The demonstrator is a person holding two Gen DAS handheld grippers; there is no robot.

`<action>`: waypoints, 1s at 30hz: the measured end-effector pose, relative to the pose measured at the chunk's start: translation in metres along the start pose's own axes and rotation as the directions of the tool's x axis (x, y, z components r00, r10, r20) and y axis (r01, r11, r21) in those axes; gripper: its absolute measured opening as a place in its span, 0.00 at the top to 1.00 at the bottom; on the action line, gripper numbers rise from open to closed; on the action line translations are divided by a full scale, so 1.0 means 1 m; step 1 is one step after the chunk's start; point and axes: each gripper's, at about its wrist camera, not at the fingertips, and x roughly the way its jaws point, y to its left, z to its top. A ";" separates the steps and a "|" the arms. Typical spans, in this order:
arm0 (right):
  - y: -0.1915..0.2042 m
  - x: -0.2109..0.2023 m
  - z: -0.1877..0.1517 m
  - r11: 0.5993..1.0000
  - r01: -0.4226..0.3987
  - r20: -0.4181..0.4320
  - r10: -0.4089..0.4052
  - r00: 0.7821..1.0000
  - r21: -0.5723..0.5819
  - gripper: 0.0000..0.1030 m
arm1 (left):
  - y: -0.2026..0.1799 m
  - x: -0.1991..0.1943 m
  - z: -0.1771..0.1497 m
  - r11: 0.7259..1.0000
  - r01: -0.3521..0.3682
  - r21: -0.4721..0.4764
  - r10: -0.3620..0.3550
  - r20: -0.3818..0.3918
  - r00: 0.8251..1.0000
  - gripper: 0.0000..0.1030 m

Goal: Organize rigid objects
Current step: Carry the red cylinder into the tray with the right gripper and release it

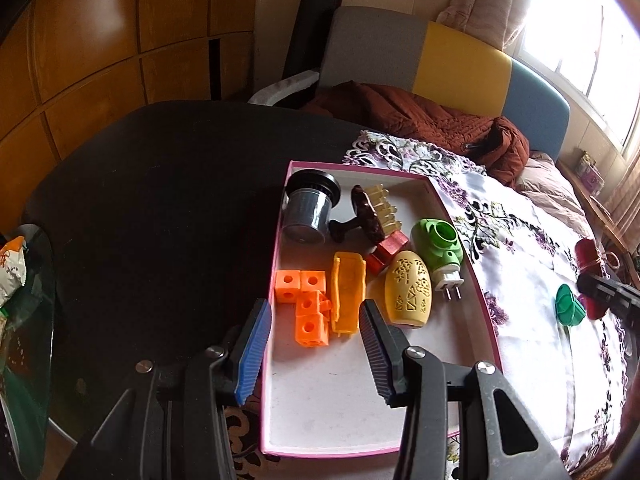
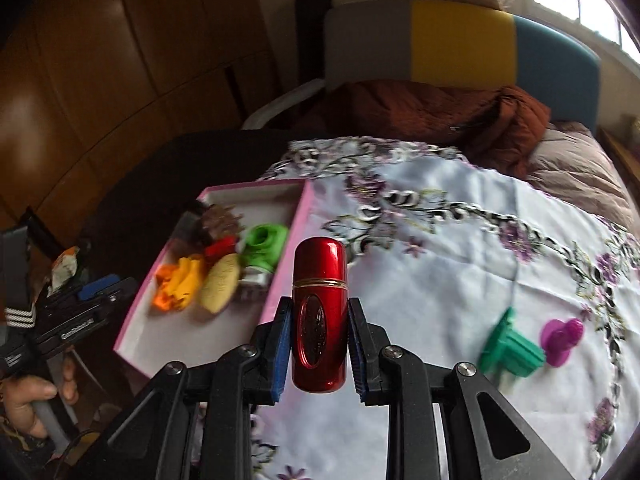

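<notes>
A pink-rimmed box [image 1: 280, 216] [image 2: 298, 216] holds orange cubes [image 1: 306, 304], an orange-yellow piece [image 1: 348, 292], a yellow egg shape [image 1: 408, 290], a green plug-in device [image 1: 438, 244], a red block [image 1: 388, 250], a brush [image 1: 372, 212] and a dark jar [image 1: 308, 210]. My left gripper [image 1: 314, 320] is open and empty above the box's near half. My right gripper [image 2: 318, 316] is shut on a red capsule-shaped bottle [image 2: 319, 316], held upright above the cloth right of the box. A green piece [image 2: 512, 346] [image 1: 568, 306] and a purple piece [image 2: 560, 340] lie on the cloth.
A floral white cloth [image 2: 460, 260] covers the right of the dark round table [image 1: 160, 200]. A brown jacket [image 1: 420, 120] lies behind on a multicoloured sofa back [image 1: 460, 68]. A snack bag [image 1: 12, 268] sits at the far left.
</notes>
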 end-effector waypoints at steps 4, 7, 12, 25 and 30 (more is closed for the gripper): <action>0.052 0.027 -0.007 0.994 -0.078 -0.070 0.073 0.995 -0.070 0.75 | 0.010 0.000 0.000 1.000 -0.006 -0.023 0.006 -0.001 1.000 0.55; 0.074 0.047 -0.012 0.992 -0.085 -0.118 0.075 0.990 -0.088 0.75 | 0.015 0.000 0.000 0.999 -0.009 -0.032 0.009 0.000 1.000 0.55; 0.084 0.078 -0.020 0.994 -0.053 -0.198 0.033 0.980 -0.097 0.75 | 0.022 0.002 -0.001 0.999 -0.010 -0.049 0.010 -0.003 1.000 0.55; 0.075 0.097 -0.025 0.996 -0.002 -0.233 -0.019 0.972 -0.091 0.70 | 0.025 0.007 0.000 0.999 -0.008 -0.050 0.007 -0.017 1.000 0.55; 0.071 0.077 -0.022 0.995 -0.038 -0.171 0.023 0.985 -0.089 0.66 | 0.023 0.005 0.001 0.999 -0.013 -0.047 0.012 -0.012 1.000 0.55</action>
